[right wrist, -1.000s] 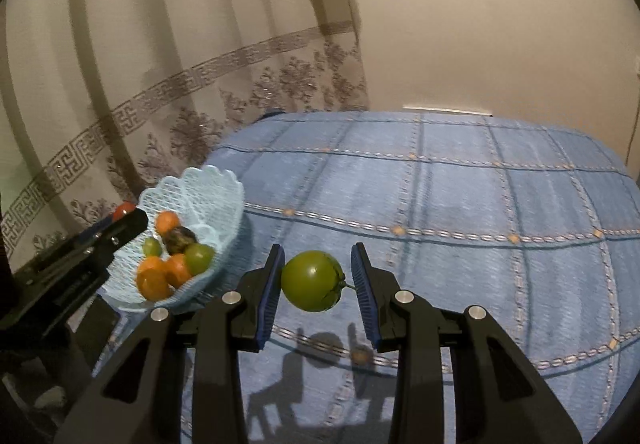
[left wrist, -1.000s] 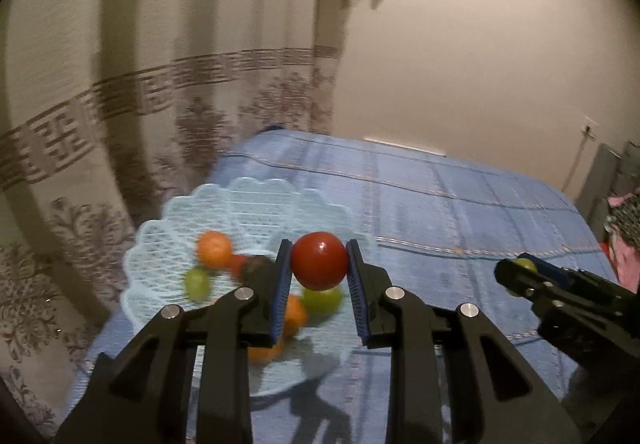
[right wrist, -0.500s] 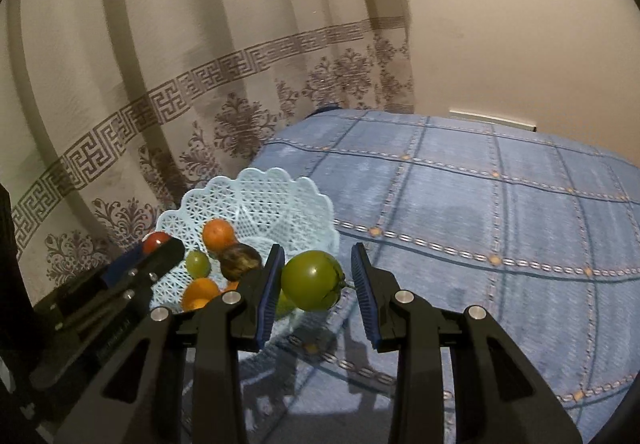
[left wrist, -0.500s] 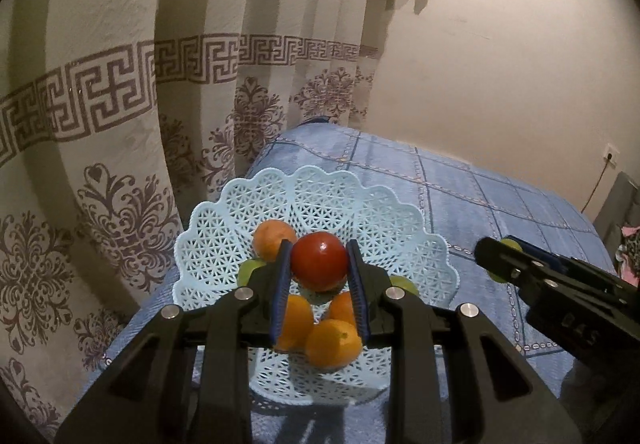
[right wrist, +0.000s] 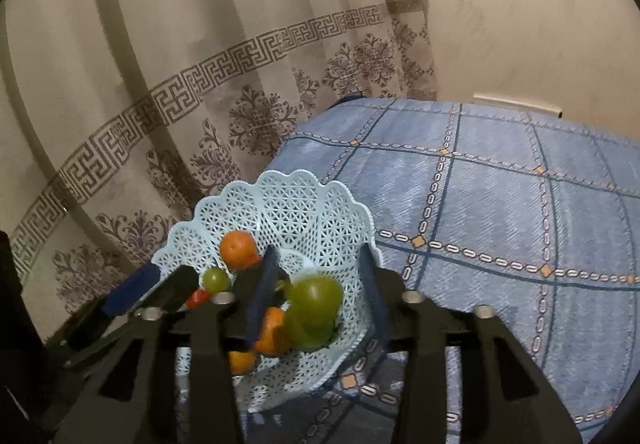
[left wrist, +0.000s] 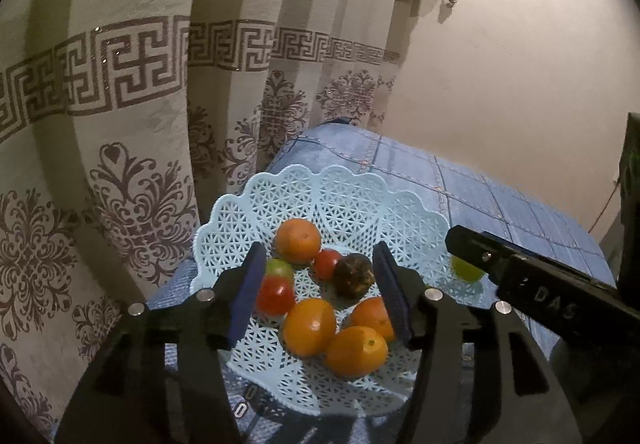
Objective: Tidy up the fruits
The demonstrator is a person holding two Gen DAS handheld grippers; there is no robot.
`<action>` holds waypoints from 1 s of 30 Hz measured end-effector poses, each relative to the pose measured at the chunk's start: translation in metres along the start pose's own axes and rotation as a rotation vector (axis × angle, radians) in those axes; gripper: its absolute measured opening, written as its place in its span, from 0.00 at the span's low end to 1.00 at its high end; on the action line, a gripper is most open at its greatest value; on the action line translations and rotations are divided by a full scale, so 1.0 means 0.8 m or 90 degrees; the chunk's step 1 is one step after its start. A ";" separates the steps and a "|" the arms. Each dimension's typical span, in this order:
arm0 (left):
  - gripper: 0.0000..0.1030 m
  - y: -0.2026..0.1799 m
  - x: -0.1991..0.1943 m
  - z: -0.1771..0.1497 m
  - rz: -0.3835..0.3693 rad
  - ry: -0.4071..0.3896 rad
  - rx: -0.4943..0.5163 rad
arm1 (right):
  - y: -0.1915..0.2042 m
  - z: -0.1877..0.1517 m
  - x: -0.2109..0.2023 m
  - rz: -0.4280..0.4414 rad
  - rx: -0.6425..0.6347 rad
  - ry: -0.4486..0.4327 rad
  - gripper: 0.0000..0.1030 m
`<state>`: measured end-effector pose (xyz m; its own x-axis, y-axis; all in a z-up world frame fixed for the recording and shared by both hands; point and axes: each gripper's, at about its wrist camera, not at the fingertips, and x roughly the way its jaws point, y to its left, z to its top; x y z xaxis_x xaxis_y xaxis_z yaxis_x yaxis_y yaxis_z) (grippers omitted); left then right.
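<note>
Beige curtain (left wrist: 132, 91) with a brown key-pattern band and floral motifs hangs at the far left, reaching down behind the corner of a surface covered in blue checked cloth (right wrist: 500, 203). On that corner sits a pale blue lattice basket (left wrist: 348, 191) with a scalloped rim. The left hand-held gripper (left wrist: 320, 290) hangs over the basket with its blue-padded fingers spread wide and nothing between them. Below it in the basket lie a red tomato (left wrist: 275, 296) near the left finger, a small green fruit (left wrist: 280, 268) just behind it, an orange (left wrist: 298, 240) farther back, a smaller red tomato (left wrist: 327, 264), a dark wrinkled fruit (left wrist: 354, 275), and three more oranges clustered at the near side, the frontmost (left wrist: 356, 351) touching its neighbours. Farther right, the right hand-held gripper (right wrist: 316, 304) is also released, its fingers parted over the basket's right half. A green tomato (right wrist: 314, 310), motion-blurred, is between those fingers without touching either pad, just above the oranges; whether it has landed I cannot tell. Plain cream wall (left wrist: 500, 75) fills the right.
</note>
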<state>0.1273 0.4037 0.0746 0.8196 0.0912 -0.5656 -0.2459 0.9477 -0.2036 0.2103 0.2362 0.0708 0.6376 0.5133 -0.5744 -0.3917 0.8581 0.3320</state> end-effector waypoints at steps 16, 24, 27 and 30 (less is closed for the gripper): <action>0.84 0.013 -0.011 0.002 0.017 -0.019 -0.030 | -0.030 -0.009 -0.038 0.023 0.071 -0.030 0.53; 0.96 0.015 -0.030 0.005 0.033 -0.035 -0.024 | -0.023 -0.017 -0.060 -0.004 0.041 -0.057 0.68; 0.97 0.014 -0.041 0.006 0.041 -0.044 -0.014 | -0.022 -0.019 -0.071 -0.011 0.034 -0.075 0.68; 0.97 0.013 -0.050 0.008 0.049 -0.050 -0.003 | -0.021 -0.021 -0.082 -0.016 0.026 -0.092 0.78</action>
<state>0.0954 0.4118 0.1001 0.8363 0.1873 -0.5153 -0.3118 0.9355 -0.1661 0.1639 0.1875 0.0904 0.7373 0.4856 -0.4697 -0.3486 0.8690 0.3512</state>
